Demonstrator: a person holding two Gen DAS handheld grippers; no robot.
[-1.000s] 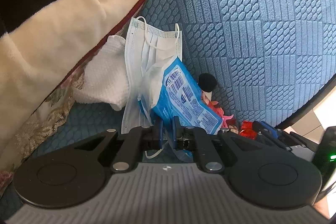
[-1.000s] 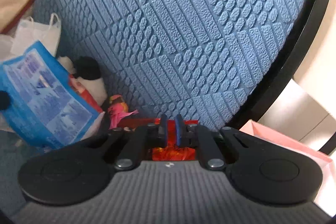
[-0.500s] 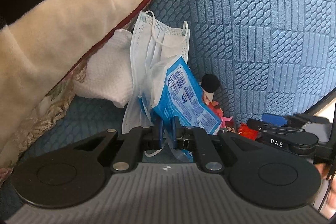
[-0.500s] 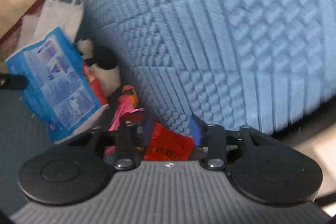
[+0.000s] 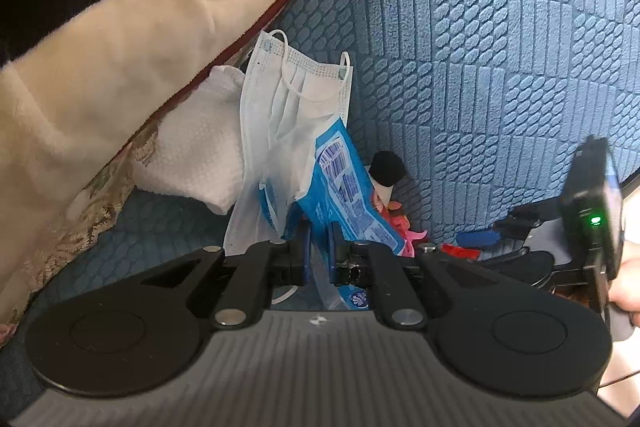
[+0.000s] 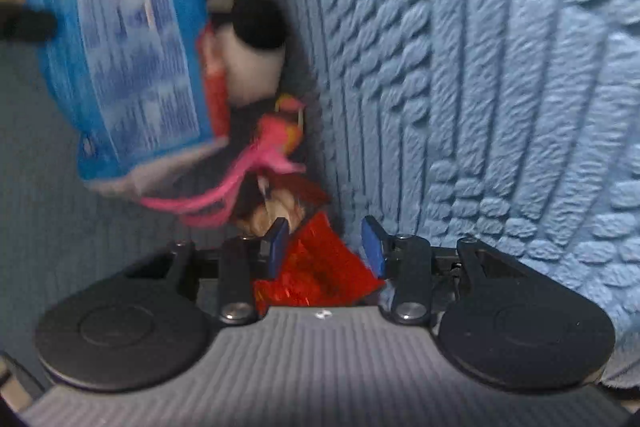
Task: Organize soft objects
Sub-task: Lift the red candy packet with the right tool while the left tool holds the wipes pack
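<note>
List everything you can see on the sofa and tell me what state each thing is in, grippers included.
left gripper: shut on the blue packet.
blue packet: held up, tilted.
right gripper: open, red wrapper between its fingers, unpressed.
red wrapper: crumpled, lying at the cushion's foot.
face mask: unfolded, leaning against the blue cushion.
white cloth: folded, tucked under the cream blanket.
black-and-white plush toy: wedged behind the packet.
</note>
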